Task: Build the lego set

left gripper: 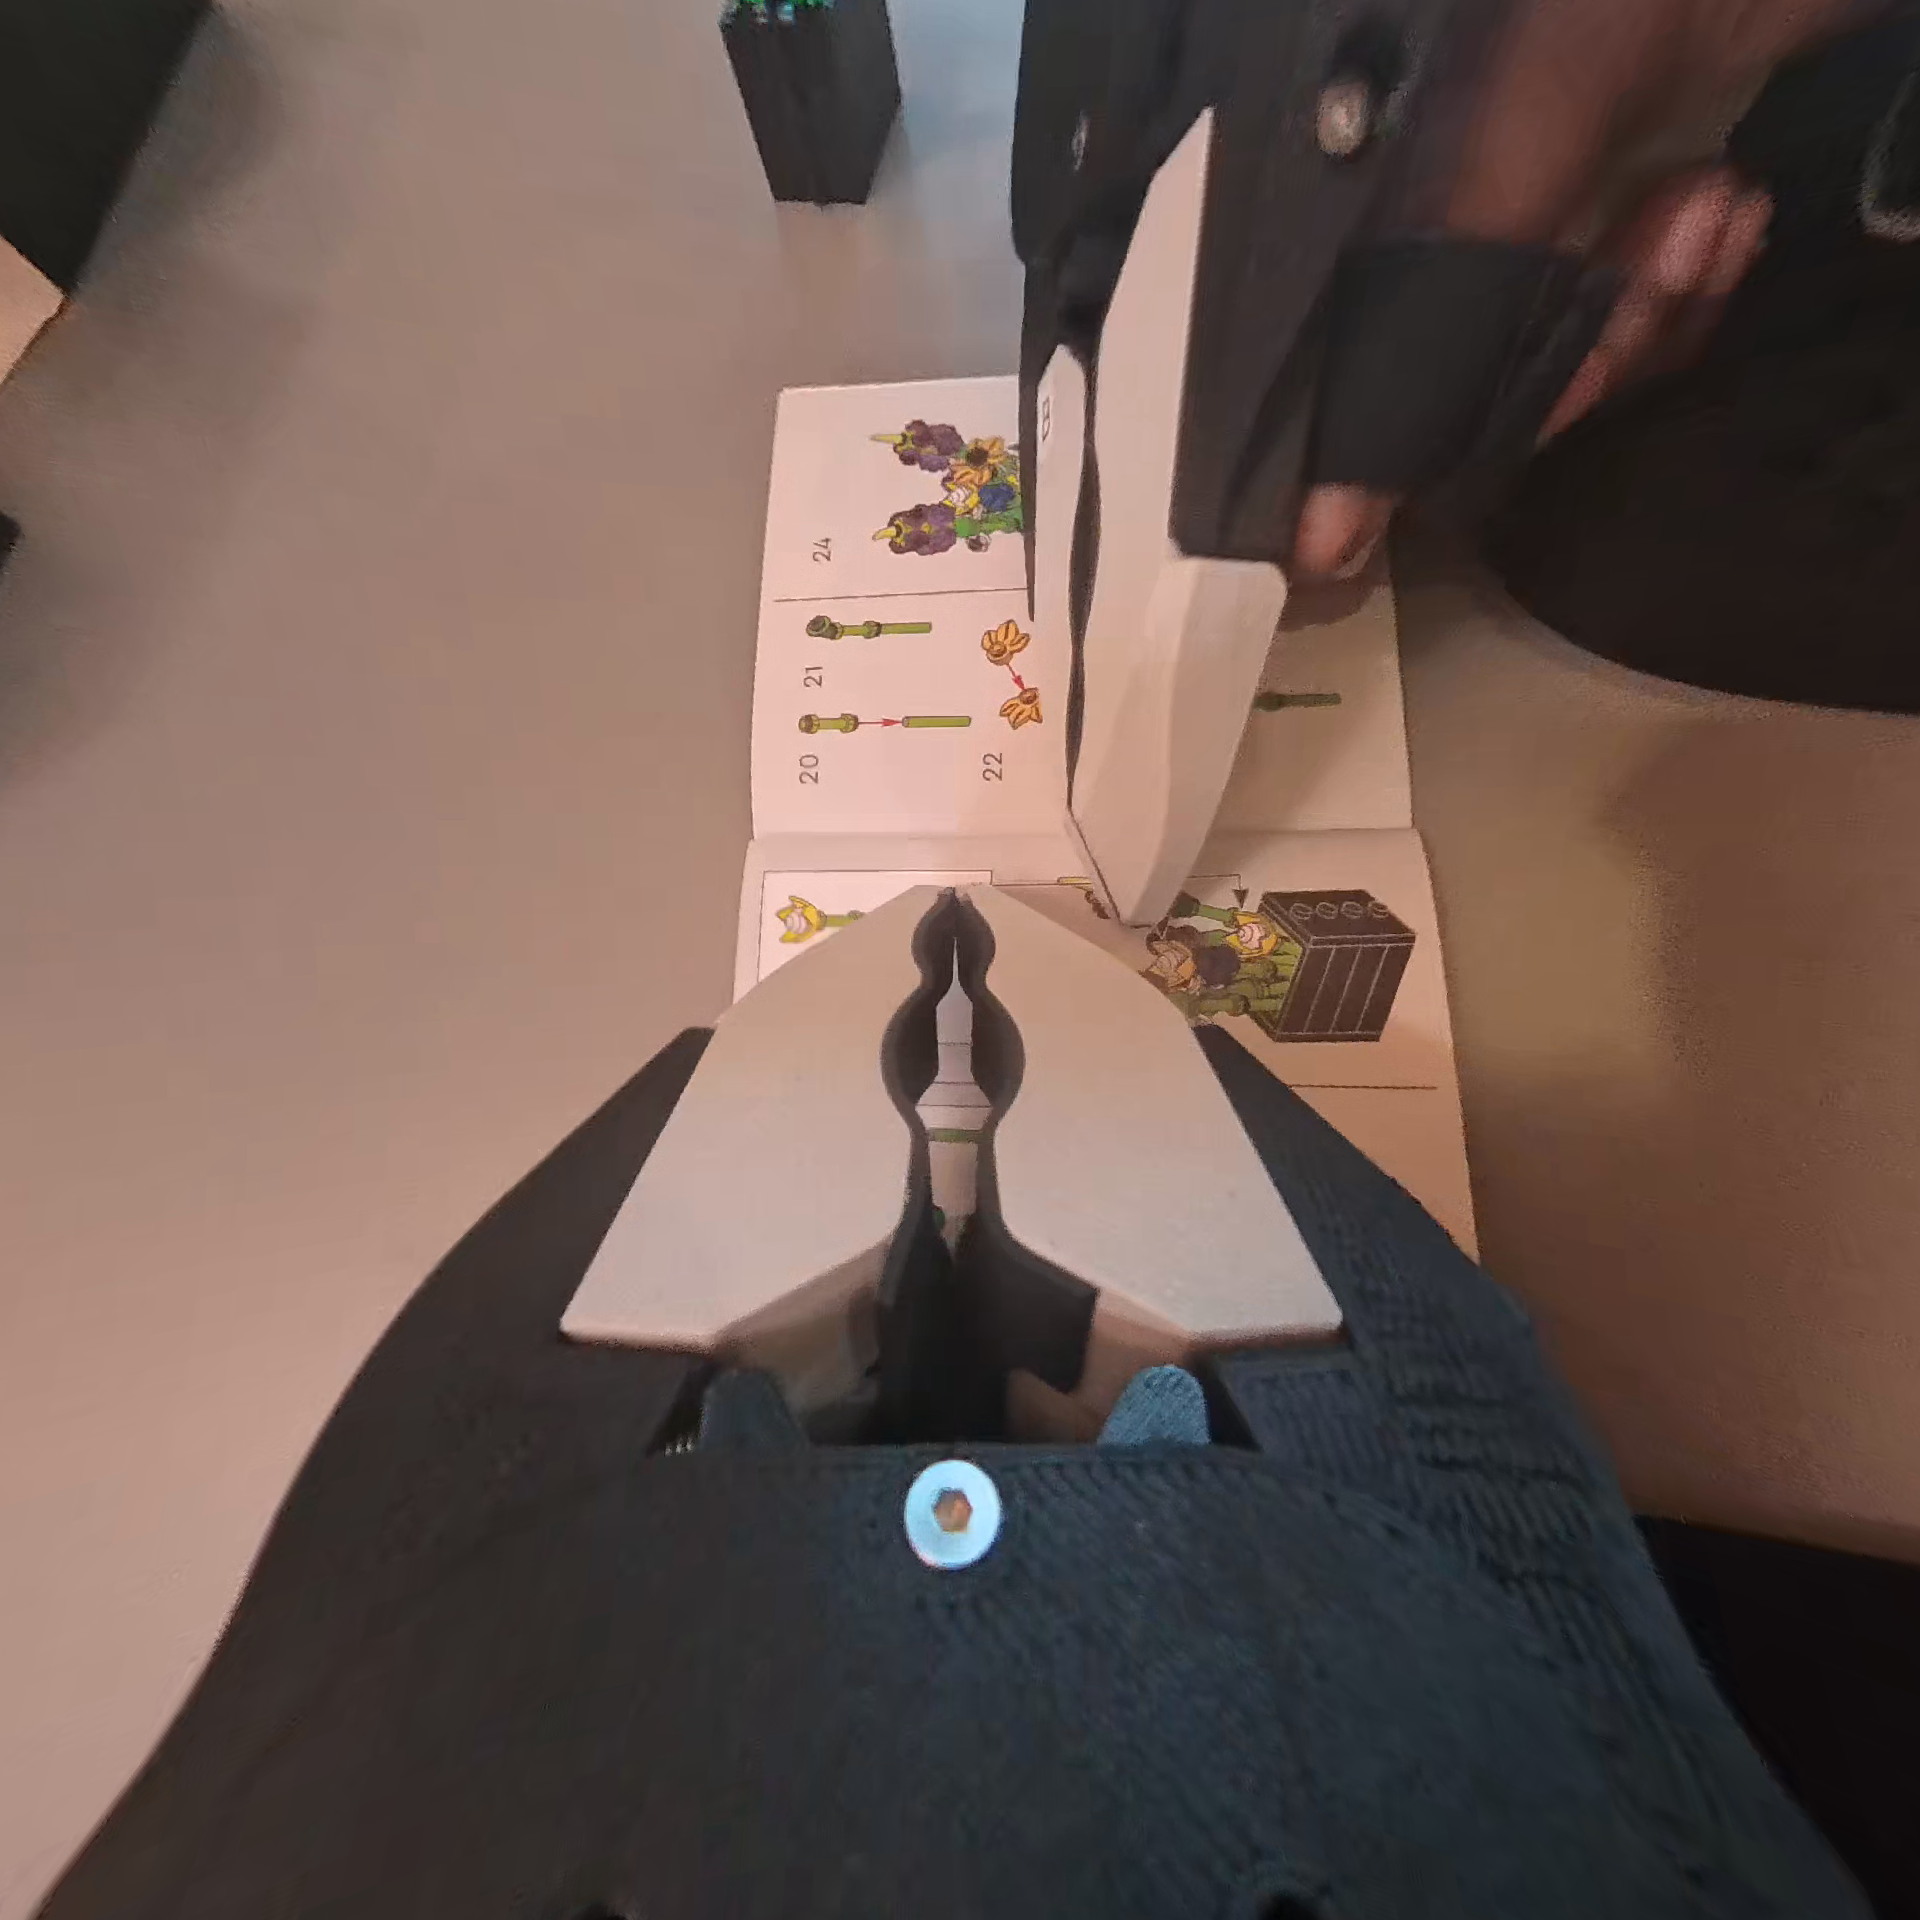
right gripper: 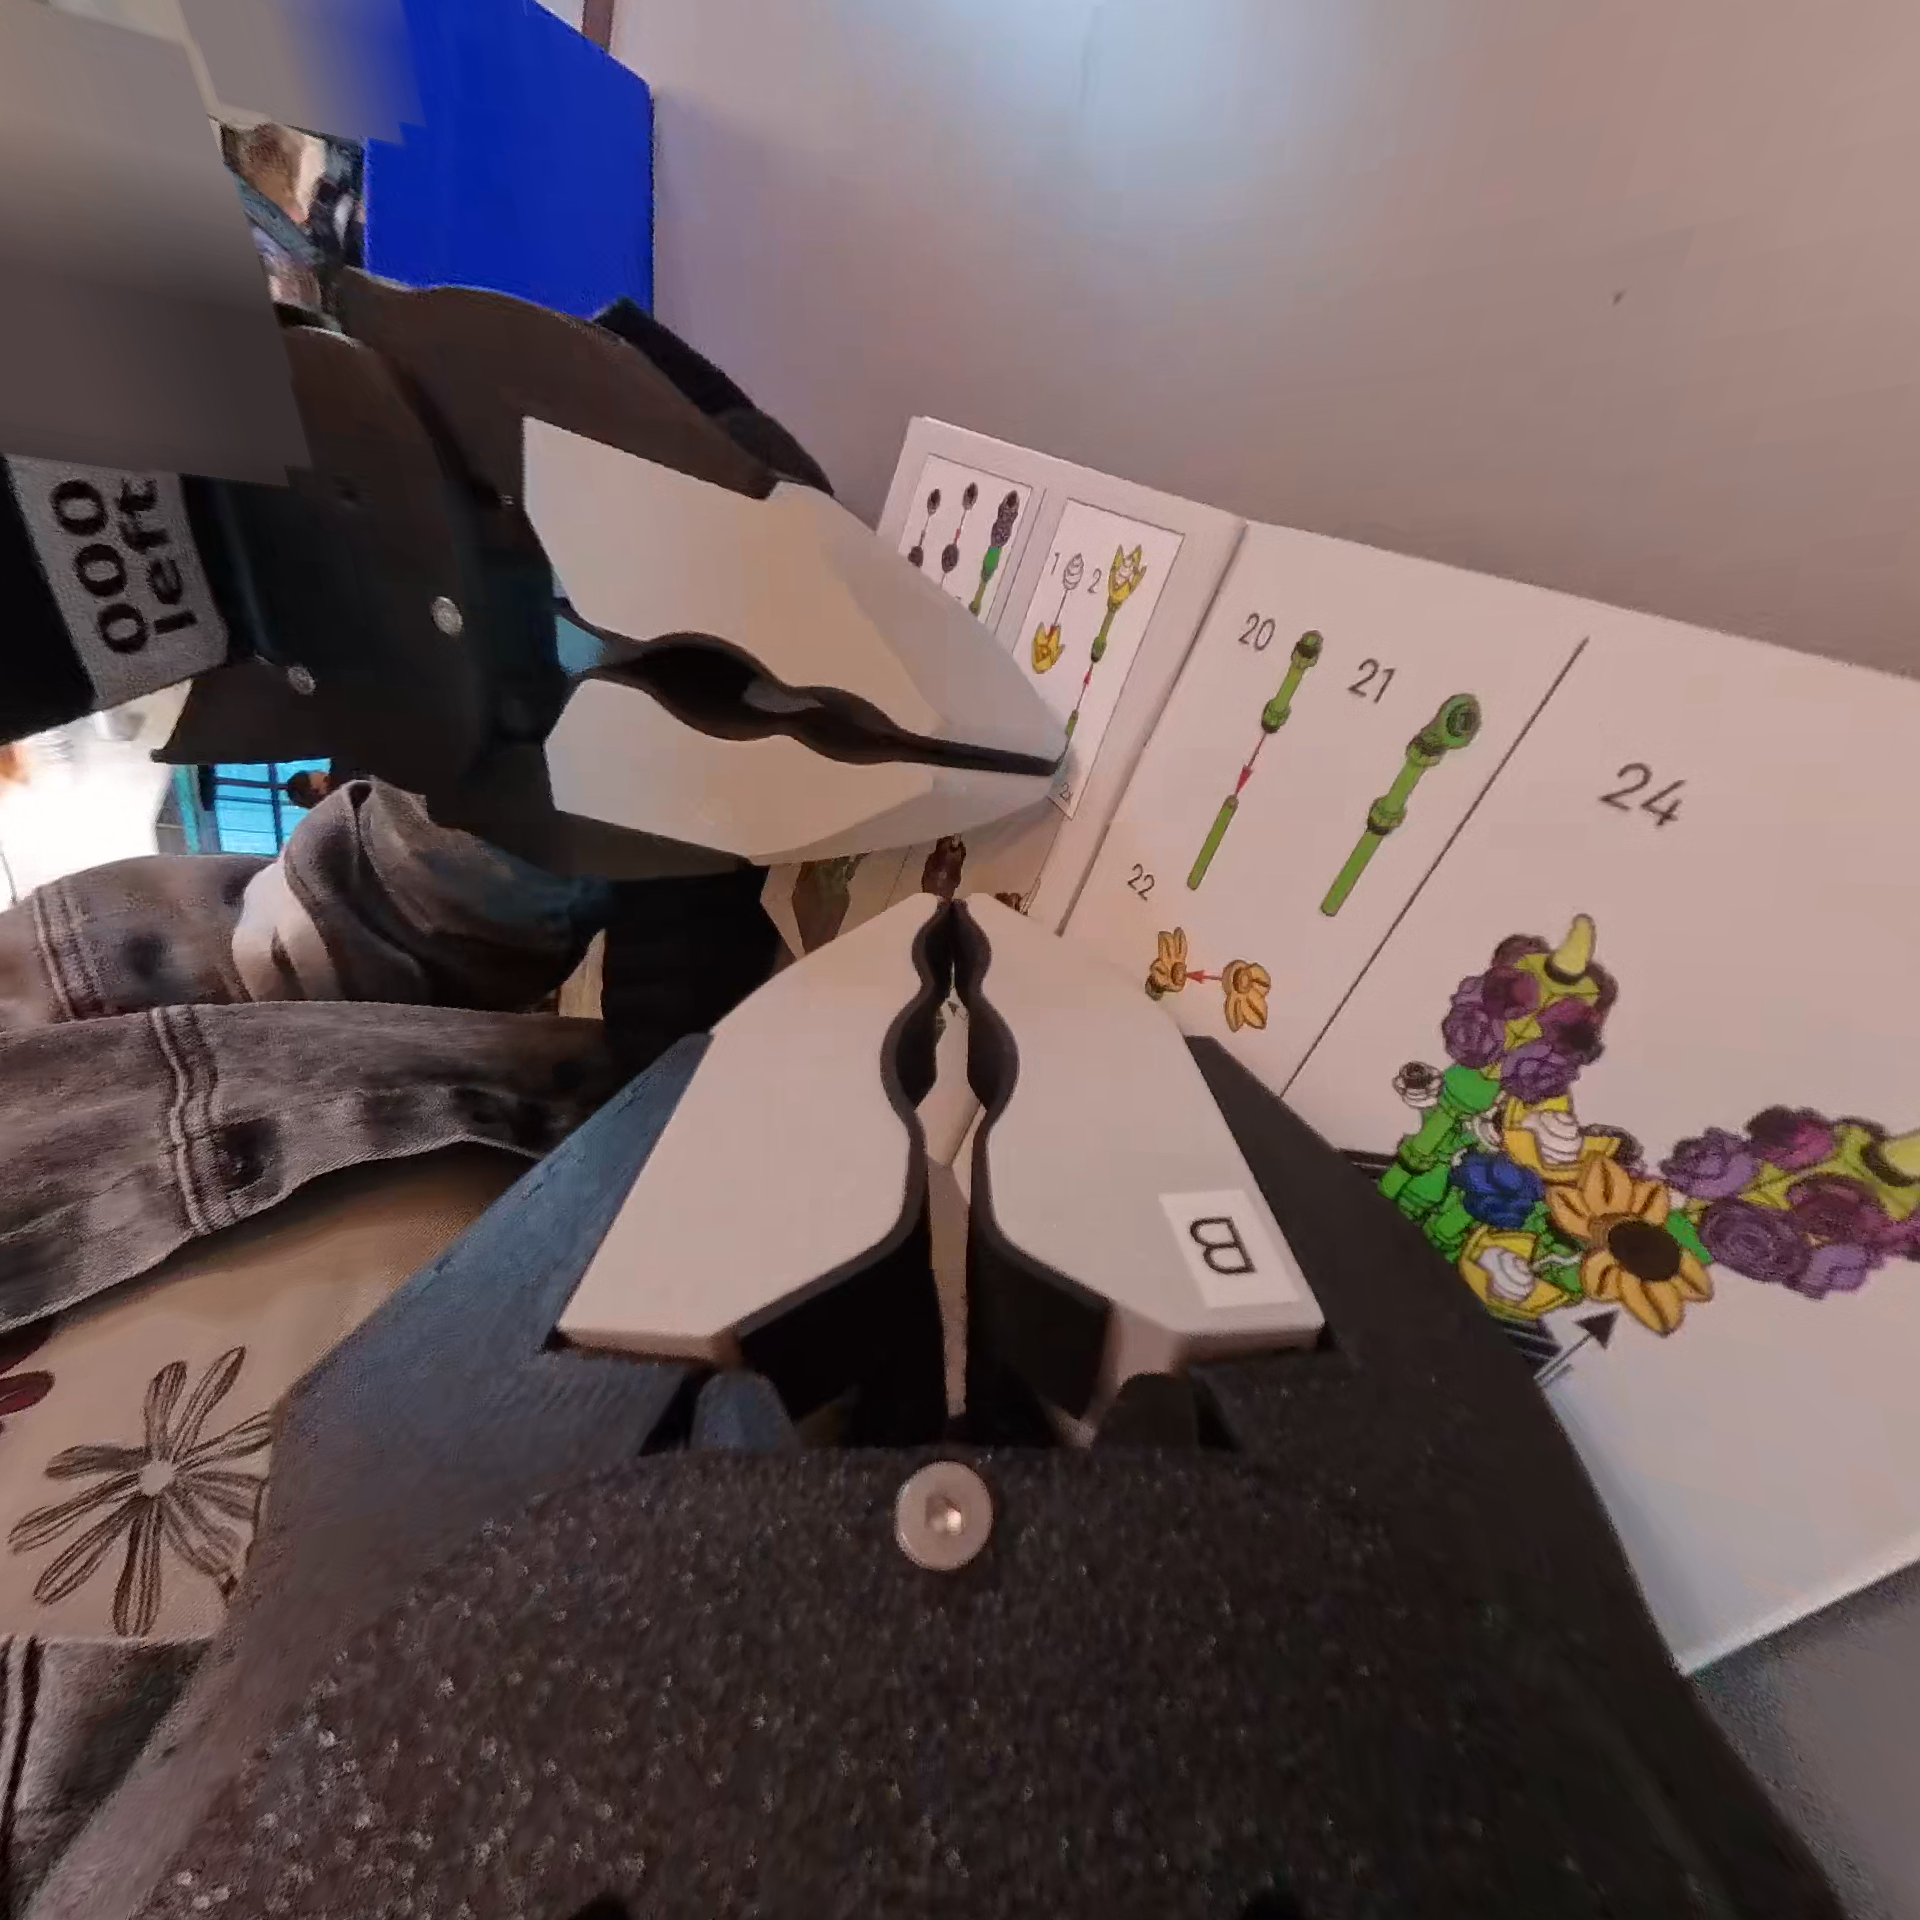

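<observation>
- The instruction booklet (left gripper: 894, 707) lies open and flat on the table (left gripper: 416, 623), showing its late pages: stem and flower steps, and a drawing of the finished bouquet going into a dark box.
- No loose bricks can be seen near the booklet in either view. At the far edge of the table stands a dark box-like thing (left gripper: 816, 94) with a bit of green at its top; it may be the built model, but it is too far off to tell.
- Judging by the open pages, the build looks to be at or near its end; whether any step is left to do cannot be read from these pictures.
- The left gripper (left gripper: 954, 896) has its tips pressed together with nothing between them. They sit low over the near page, at or just above the paper; the right wrist view shows the same tips (right gripper: 1055, 767) down by the small boxed drawings.
- The right gripper (right gripper: 952, 906) is also pressed together and holds nothing. In the left wrist view its tips (left gripper: 1127, 914) come down steeply onto the booklet close to the fold, just beside the left gripper.
- Both tools seem to be holding down or smoothing the pages rather than handling parts.
- A hand (left gripper: 1621, 343) grips the right gripper's black handle; a floral cloth and grey denim show at the left of the right wrist view.
</observation>
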Tool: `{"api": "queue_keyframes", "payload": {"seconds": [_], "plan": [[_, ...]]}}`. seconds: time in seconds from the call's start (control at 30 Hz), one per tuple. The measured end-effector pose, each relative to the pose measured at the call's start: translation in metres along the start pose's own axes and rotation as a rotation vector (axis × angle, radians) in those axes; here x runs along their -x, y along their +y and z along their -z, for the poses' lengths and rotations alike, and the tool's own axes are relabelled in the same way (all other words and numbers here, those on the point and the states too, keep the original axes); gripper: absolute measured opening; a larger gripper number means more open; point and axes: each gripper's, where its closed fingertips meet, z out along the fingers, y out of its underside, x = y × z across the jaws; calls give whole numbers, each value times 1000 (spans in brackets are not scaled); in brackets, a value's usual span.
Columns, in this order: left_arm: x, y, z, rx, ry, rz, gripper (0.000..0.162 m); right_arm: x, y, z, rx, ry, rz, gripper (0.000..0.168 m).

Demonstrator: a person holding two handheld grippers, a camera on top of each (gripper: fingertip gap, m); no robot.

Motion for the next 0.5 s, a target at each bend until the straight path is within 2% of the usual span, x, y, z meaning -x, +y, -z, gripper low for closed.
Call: {"api": "queue_keyframes", "payload": {"seconds": [0.03, 0.13, 0.2, 0.27, 0.43, 0.5], "plan": [[-1, 0, 0, -9, 15, 19, 0, 1, 2, 0, 12, -3, -1, 0], [-6, 1, 1, 2, 77, 50, 0, 6, 15, 1, 94, 13, -2, 0], [-5, 1, 1, -14, 67, 40, 0, 15, 43, 2, 218, -48, -59, 0], [-5, 1, 1, -19, 43, 16, 0, 16, 46, 4, 190, -70, -92, 0], [-5, 1, 1, -22, 59, -2, 0, 16, 48, 3, 201, -8, -17, 0], [-5, 1, 1, -23, 61, -7, 0, 15, 61, 8, 271, 18, -15, 0]]}}
